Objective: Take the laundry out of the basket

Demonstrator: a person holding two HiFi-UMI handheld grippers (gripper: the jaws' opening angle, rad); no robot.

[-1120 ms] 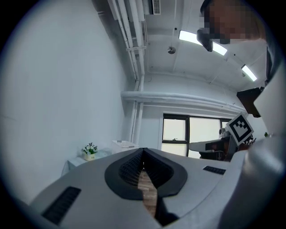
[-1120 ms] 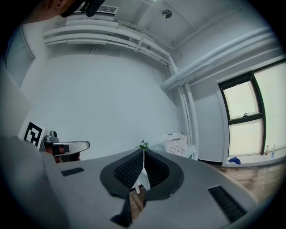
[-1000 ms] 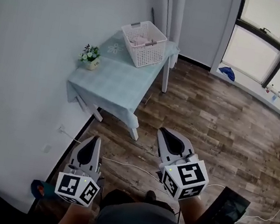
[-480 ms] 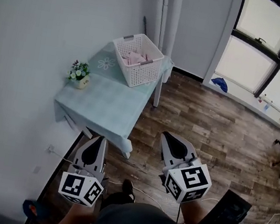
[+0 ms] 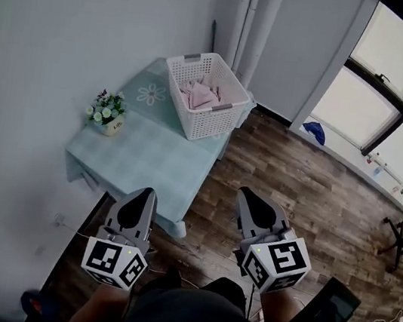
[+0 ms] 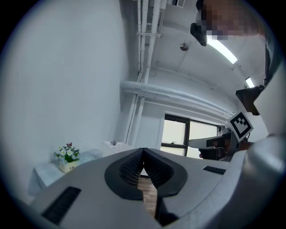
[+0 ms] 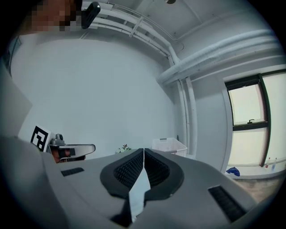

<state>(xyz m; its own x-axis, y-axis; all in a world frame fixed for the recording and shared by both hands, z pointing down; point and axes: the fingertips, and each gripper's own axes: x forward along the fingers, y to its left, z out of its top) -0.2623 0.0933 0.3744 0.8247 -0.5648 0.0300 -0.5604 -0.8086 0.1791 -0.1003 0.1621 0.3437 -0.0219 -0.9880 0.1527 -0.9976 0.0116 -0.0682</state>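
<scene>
We had taken nothing out yet: the laundry [image 5: 201,95] lay in the basket [image 5: 218,117], well ahead of our left gripper [image 5: 142,197] and right gripper [image 5: 249,200] — both closed, empty.

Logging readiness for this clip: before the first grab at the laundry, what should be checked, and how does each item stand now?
1. Laundry inside basket: ok.
2. Basket upright on table: ok.
3. Left gripper and right gripper empty: ok.
4. Fingers open for grasping: not ok, both shut.
5. Grippers at the basket: not ok, both well short of it.
6. Flower pot apart from basket: ok.
</scene>
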